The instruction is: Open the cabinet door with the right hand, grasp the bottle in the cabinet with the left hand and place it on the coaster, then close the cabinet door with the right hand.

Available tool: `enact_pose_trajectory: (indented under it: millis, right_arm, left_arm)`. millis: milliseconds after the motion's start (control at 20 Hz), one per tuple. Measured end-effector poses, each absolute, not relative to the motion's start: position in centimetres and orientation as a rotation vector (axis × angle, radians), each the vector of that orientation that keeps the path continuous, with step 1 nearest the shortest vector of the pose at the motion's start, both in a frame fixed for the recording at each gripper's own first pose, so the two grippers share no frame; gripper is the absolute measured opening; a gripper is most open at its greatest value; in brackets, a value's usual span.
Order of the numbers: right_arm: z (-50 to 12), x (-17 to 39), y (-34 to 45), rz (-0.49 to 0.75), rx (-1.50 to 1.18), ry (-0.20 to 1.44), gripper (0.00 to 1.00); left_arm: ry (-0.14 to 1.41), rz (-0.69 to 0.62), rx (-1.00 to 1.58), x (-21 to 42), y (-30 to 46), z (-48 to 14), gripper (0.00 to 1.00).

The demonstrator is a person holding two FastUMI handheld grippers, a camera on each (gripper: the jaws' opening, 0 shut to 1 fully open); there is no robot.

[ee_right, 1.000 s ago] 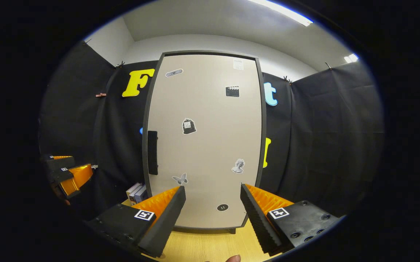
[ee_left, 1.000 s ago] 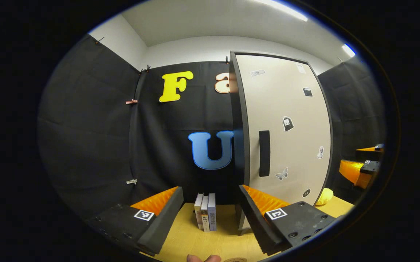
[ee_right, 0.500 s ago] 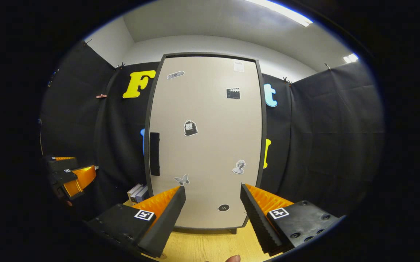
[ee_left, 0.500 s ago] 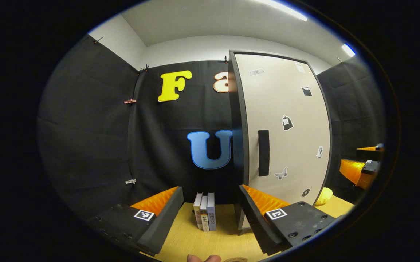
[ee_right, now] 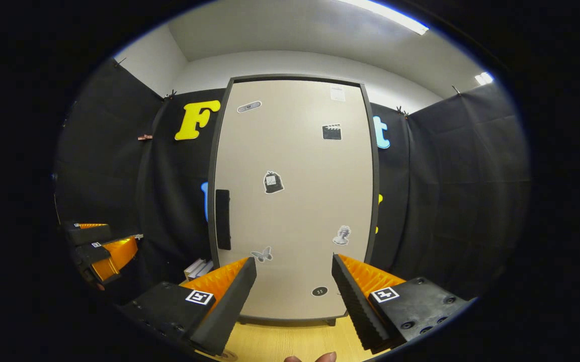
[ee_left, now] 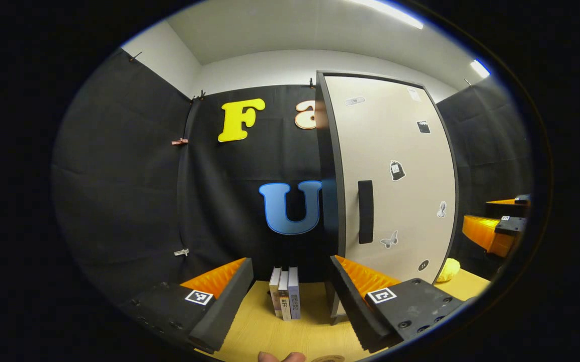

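Observation:
The tall cabinet's beige door [ee_right: 295, 201] with small stickers stands shut and hides the inside. Its black vertical handle [ee_right: 223, 219] runs along the door's left edge. My right gripper [ee_right: 292, 260] is open in front of the door's lower part, short of it and to the right of the handle. My left gripper [ee_left: 290, 261] is open too, left of the cabinet, with the door [ee_left: 395, 176] and handle [ee_left: 365, 211] to its right. A round coaster [ee_left: 326, 359] peeks in at the bottom edge. Each gripper appears at the edge of the other's view: right gripper [ee_left: 493, 231], left gripper [ee_right: 99, 247].
Three books [ee_left: 283, 299] stand upright on the wooden table [ee_left: 269, 332] just left of the cabinet. A yellow object [ee_left: 449, 270] lies on the table at the cabinet's right foot. Black cloth walls close in the booth on all sides.
In the right gripper view the cabinet has slid a little right and down, so my right gripper has shifted slightly left and up. My left gripper has barely moved.

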State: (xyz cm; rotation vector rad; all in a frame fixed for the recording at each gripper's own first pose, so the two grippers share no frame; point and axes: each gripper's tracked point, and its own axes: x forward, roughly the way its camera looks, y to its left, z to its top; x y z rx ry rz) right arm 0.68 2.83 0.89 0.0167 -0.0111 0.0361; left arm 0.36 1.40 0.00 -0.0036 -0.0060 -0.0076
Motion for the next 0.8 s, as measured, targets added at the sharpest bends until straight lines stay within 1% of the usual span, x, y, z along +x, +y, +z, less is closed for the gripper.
enact_pose_trajectory:
  millis: [450, 800]
  right_arm:
    - [3.1, 6.8, 10.4, 0.167, 0.048, -0.052, 0.97]
    - [1.1, 13.3, 14.7, 0.184, 0.085, 0.007, 0.98]
  left_arm:
    - [0.029, 0.052, -0.02, -0.4, 3.8, -1.7, 0.95]
    - [0.058, 0.09, -0.038, -0.5, 5.4, -3.5, 0.96]
